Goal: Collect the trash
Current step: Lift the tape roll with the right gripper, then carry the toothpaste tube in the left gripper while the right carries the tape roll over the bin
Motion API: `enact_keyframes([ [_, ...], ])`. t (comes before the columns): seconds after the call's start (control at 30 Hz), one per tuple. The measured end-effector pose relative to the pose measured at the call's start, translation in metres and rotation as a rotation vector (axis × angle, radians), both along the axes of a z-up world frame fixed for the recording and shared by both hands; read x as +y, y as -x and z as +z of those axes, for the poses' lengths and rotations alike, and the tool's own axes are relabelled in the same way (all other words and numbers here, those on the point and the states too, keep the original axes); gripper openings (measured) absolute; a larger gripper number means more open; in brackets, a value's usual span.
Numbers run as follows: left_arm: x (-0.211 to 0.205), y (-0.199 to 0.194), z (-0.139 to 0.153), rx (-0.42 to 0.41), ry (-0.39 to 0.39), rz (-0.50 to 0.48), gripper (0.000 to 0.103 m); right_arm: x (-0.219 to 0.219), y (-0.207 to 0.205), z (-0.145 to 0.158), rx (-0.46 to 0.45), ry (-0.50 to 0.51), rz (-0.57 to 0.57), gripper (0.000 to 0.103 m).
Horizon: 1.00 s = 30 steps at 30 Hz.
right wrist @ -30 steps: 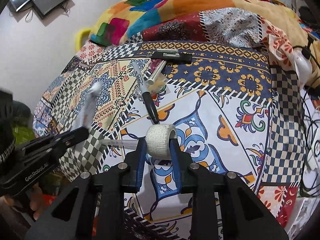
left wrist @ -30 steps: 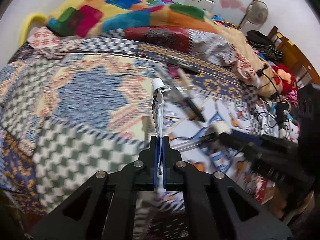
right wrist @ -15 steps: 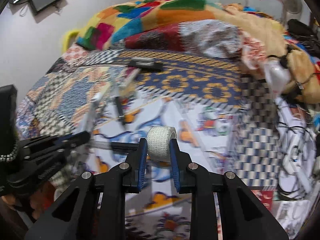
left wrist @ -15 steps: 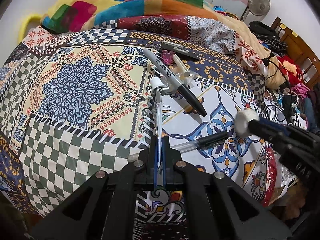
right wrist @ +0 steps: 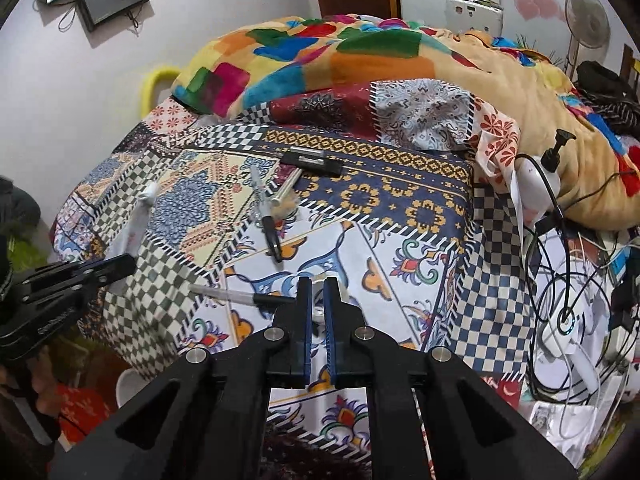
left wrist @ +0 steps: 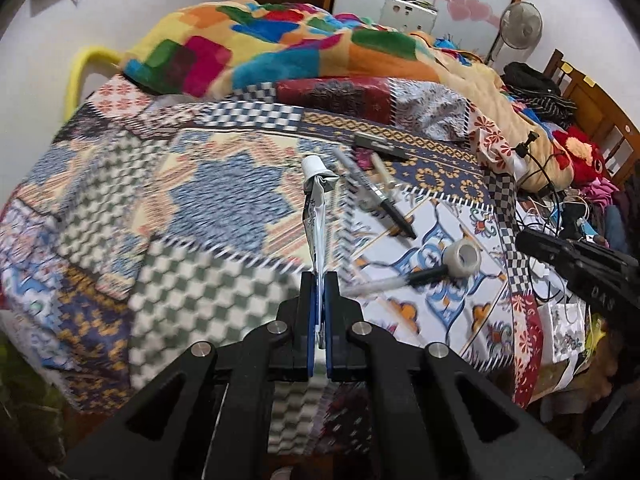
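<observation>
My left gripper is shut on a flattened white tube with a white cap, held upright above the patterned bedspread; it also shows in the right wrist view. A roll of white tape lies on the bedspread beside a clear pen with a black cap. My right gripper is nearly shut and holds nothing; the roll is hidden behind its fingers. The right gripper also shows in the left wrist view.
A black marker, a silver pen and a black flat tool lie on the bedspread. Colourful blankets are piled at the back. Cables, chargers and a pump bottle crowd the right side.
The right gripper let go of the tape roll, which now lies on the bedspread, and its jaws closed to a narrow gap. The left gripper moved while still gripping the tube.
</observation>
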<state>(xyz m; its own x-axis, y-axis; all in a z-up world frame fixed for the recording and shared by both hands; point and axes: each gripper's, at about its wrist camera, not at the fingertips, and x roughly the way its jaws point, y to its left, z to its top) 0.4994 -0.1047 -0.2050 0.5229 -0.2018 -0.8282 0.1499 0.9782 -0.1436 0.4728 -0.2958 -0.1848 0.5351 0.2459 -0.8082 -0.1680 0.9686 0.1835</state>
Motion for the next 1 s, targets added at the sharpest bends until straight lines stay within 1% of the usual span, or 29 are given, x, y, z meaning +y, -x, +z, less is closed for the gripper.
enact_keyframes([
  [0.07,0.01,0.011,0.005,-0.005,-0.007,0.009,0.002,-0.008,0.004,0.0,0.022,-0.055,0.0,0.008],
  [0.1,0.014,0.017,0.008,-0.009,-0.012,0.012,0.002,-0.013,0.006,-0.001,0.03,-0.074,-0.01,0.014],
  [0.13,0.018,0.022,0.009,-0.012,-0.017,0.013,0.002,-0.015,0.008,-0.001,0.034,-0.083,-0.021,0.027],
  [0.17,0.022,0.028,0.01,-0.016,-0.027,0.014,0.002,-0.017,0.011,-0.001,0.036,-0.084,-0.026,0.036],
  [0.2,0.027,0.033,0.011,-0.023,-0.042,0.017,0.002,-0.016,0.013,-0.002,0.033,-0.064,-0.027,0.049],
  [0.23,0.03,0.038,0.012,-0.028,-0.055,0.02,0.002,-0.014,0.015,-0.003,0.025,-0.037,-0.031,0.051],
  [0.3,0.038,0.046,0.011,-0.035,-0.081,0.032,0.002,-0.008,0.013,-0.006,0.029,0.004,-0.019,0.051],
  [0.37,0.046,0.05,0.007,-0.032,-0.095,0.051,0.002,-0.004,0.007,-0.015,0.048,0.021,-0.014,0.051],
  [0.47,0.062,0.055,-0.001,-0.01,-0.082,0.086,0.002,-0.001,-0.006,-0.033,0.075,0.013,-0.029,0.051],
  [0.6,0.079,0.056,-0.012,0.013,-0.094,0.133,0.002,0.004,-0.027,-0.056,0.123,0.004,-0.066,0.051],
  [0.63,0.083,0.056,-0.014,0.02,-0.089,0.146,0.002,0.005,-0.031,-0.06,0.132,-0.001,-0.071,0.049],
  [0.67,0.087,0.057,-0.016,0.026,-0.083,0.156,0.002,0.005,-0.035,-0.064,0.143,-0.003,-0.077,0.045],
  [0.7,0.09,0.057,-0.017,0.029,-0.082,0.163,0.002,0.005,-0.038,-0.068,0.159,-0.005,-0.078,0.036],
  [0.77,0.097,0.06,-0.019,0.034,-0.086,0.179,0.002,0.004,-0.04,-0.068,0.155,-0.011,-0.079,0.035],
  [0.87,0.106,0.065,-0.019,0.035,-0.079,0.2,0.002,0.003,-0.037,-0.059,0.133,0.009,-0.092,0.035],
  [0.93,0.113,0.072,-0.014,0.027,-0.069,0.214,0.002,0.004,-0.034,-0.048,0.119,0.007,-0.087,0.035],
  [1.0,0.119,0.08,-0.007,0.013,-0.059,0.226,0.002,0.011,-0.026,-0.031,0.085,0.009,-0.065,0.035],
])
